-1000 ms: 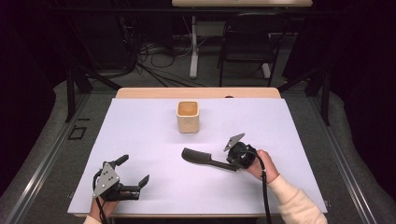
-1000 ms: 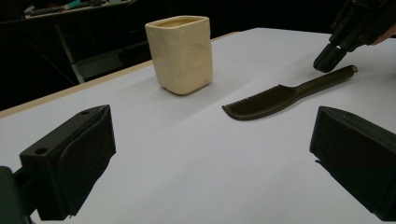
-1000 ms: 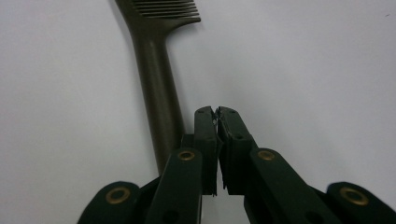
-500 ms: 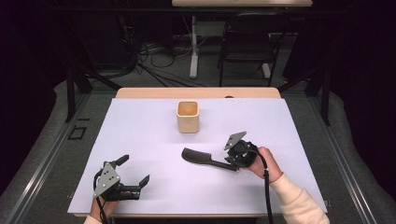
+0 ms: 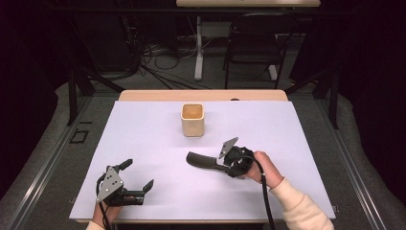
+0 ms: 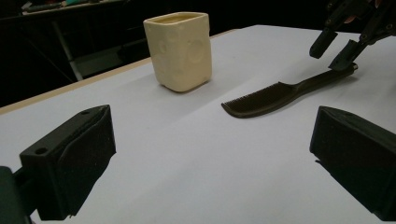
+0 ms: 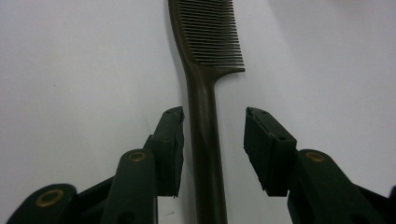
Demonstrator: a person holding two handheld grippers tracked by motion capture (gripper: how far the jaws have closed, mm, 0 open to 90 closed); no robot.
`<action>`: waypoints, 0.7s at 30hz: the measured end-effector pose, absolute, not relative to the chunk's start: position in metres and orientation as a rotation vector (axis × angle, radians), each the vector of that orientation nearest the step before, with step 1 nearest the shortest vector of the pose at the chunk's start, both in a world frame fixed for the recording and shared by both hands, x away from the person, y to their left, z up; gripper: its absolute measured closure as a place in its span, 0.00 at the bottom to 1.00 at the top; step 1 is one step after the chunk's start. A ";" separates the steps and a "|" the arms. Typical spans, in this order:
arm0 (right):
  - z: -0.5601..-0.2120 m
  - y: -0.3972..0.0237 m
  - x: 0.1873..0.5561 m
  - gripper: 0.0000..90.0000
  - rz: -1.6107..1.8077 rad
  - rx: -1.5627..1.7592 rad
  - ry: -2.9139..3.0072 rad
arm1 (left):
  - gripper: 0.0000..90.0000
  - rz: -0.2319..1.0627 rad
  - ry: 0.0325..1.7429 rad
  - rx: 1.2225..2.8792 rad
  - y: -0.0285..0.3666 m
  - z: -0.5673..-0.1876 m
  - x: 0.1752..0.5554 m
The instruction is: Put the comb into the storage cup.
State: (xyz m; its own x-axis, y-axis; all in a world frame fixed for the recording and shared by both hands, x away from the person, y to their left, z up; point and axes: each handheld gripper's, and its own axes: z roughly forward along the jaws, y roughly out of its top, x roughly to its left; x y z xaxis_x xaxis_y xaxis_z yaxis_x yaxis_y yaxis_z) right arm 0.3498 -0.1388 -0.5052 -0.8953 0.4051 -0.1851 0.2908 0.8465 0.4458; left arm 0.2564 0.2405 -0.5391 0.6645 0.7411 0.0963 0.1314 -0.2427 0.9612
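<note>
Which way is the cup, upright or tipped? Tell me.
Upright. The cup stands on its base on the table with its open mouth facing up.

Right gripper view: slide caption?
Open right gripper straddling the handle of a dark brown plastic comb lying on the white table.

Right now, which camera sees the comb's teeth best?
The right gripper view: the comb lies close, each tooth clear. The left gripper view shows it farther off, teeth tiny; the high view shows a dark strip.

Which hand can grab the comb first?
The right one. The right tongs are open with the comb handle lying between them, not yet squeezed. The left tongs sit open near the table's front edge, far from the comb.
</note>
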 end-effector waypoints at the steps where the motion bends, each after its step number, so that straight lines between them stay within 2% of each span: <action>1: -0.506 -0.136 0.350 0.64 0.589 0.525 2.753 | 0.00 0.672 0.705 1.750 0.241 -0.539 0.256; 21: -0.523 -0.097 0.362 0.73 0.323 0.466 2.812 | 0.00 0.674 0.698 1.760 0.240 -0.539 0.256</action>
State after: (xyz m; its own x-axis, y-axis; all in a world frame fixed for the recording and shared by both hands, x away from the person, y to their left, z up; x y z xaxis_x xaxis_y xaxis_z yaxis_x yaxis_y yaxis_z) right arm 0.3619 -0.0969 -0.5227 -0.9112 0.3431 -0.2279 0.2825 0.9233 0.2604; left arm 0.2563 0.2403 -0.5393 0.6680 0.7369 0.1039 0.1303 -0.2533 0.9586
